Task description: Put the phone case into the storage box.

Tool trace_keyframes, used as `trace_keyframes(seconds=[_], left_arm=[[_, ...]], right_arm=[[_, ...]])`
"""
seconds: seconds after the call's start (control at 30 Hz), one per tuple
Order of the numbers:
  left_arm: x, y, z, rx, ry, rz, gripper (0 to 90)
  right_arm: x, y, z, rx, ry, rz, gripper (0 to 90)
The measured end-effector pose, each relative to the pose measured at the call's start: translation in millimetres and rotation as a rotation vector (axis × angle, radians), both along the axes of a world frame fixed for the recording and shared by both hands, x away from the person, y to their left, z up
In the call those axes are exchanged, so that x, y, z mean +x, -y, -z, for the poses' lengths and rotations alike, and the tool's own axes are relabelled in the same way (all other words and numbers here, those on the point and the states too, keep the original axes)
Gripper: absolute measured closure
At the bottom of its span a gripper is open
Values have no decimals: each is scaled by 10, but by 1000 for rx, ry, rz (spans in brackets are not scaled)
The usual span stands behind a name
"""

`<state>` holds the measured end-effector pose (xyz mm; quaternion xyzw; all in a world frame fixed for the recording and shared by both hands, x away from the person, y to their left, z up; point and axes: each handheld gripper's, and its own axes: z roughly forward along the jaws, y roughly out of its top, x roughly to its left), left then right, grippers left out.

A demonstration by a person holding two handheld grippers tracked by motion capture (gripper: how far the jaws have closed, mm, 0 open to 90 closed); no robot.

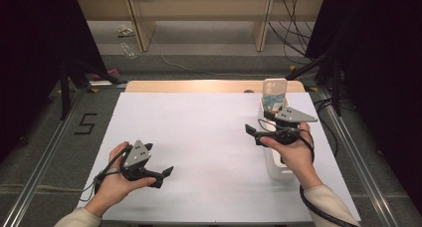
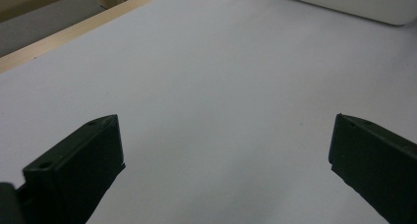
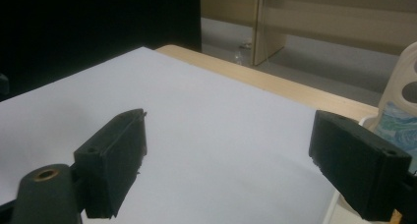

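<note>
Nearest the person, the left tool (image 1: pixel 166 176) sits low over the white sheet-covered tabletop (image 1: pixel 199 137) at its near left, held in the left hand (image 1: pixel 117 179) with its grey three-cornered plate facing up. Its two black jaws stand wide apart with nothing between them; in the left gripper view the left tool (image 2: pixel 223 160) looks across bare white surface toward the rounded edge of a white plastic container (image 2: pixel 344 3) at the top right.

Farther in and to the right, the right hand (image 1: pixel 293 152) holds the right tool (image 1: pixel 252 133) above the tabletop, its jaws pointing toward the middle of the sheet. In the right gripper view the right tool (image 3: pixel 228 155) is likewise released, jaws spread wide and gripping nothing, with open white sheet between them.

Just behind the right hand lies the long white plastic container (image 1: pixel 275 170), along the right side of the sheet. At its far end a pale cream phone case with camera cut-outs (image 1: pixel 274 90) stands upright, with a blue-green patterned item (image 1: pixel 272 106) below it. In the right gripper view that case (image 3: pixel 403 79) rises at the right edge, beside the right-hand jaw but apart from it.

Beyond the sheet runs the tabletop's wooden edge (image 1: pixel 199 86), then grey floor and pale wooden furniture legs (image 1: pixel 142 25).
</note>
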<state>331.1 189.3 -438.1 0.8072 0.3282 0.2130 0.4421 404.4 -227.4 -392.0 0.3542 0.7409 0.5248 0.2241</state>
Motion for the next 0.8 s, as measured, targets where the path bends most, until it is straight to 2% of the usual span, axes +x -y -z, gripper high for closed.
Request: trace_keyframes(seconds=[0.23,0.67,0.73,0.8], left_arm=[[2,-5,0,-2,-1,-1,0],[2,-7,-2,-11,1,1,0],[3,-7,-1,-11,-1,-1,0],[2,-8,-1,-10,-1,0,0]], right_arm=[[-78,26,-7,2,0,-27,157],[-226,114,33,-2,-5,-44,157],[-248,124,-7,1,11,-38,158],[-269,142,-115,14,36,-39,157]])
